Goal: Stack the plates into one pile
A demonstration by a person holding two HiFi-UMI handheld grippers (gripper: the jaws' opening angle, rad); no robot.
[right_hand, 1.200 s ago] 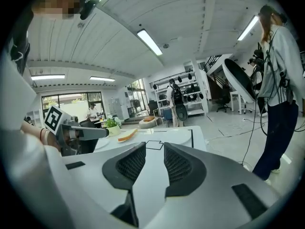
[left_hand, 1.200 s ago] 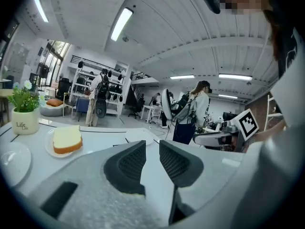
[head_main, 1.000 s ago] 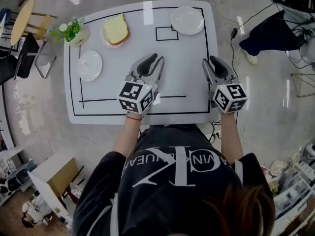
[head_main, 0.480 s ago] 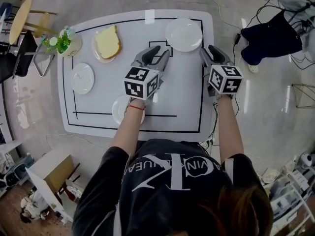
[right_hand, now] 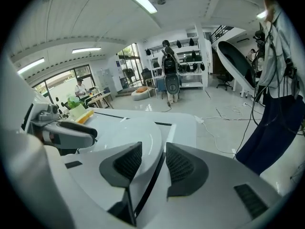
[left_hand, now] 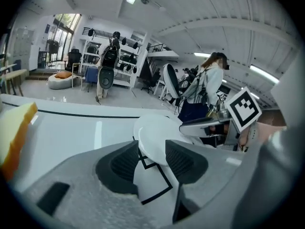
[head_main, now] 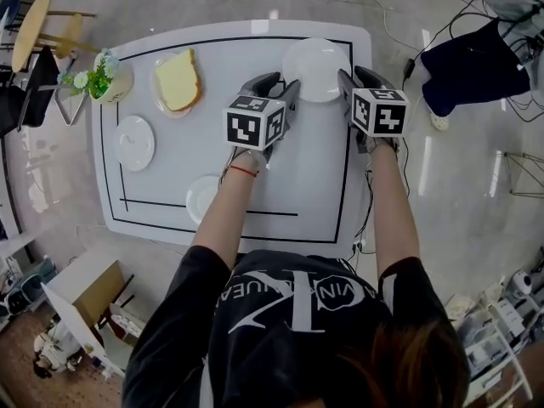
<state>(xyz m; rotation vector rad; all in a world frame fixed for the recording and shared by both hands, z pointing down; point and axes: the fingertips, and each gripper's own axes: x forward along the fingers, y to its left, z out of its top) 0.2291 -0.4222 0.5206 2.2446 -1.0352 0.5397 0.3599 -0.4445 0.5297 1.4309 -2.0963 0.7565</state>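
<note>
A large white plate (head_main: 316,69) lies at the table's far right. My left gripper (head_main: 279,88) sits at its left rim and my right gripper (head_main: 354,78) at its right rim, both with jaws opening. In the left gripper view the plate (left_hand: 158,133) has its edge between the jaws of the left gripper (left_hand: 151,161), and no pad presses on it. The right gripper view shows the plate's (right_hand: 126,137) rim inside the right gripper (right_hand: 152,163), also untouched. Two small white plates (head_main: 134,142) (head_main: 202,198) lie left. Another plate carries bread (head_main: 177,80).
A potted plant (head_main: 106,73) stands at the table's (head_main: 314,185) far left corner. Chairs (head_main: 38,66) stand left of the table. A dark bag (head_main: 472,58) and cables lie on the floor to the right. A cardboard box (head_main: 81,291) sits near left.
Both grippers travelled away from me across the table to the far right plate, and their jaws widened. The near small plate, earlier hidden under the left gripper, now shows.
</note>
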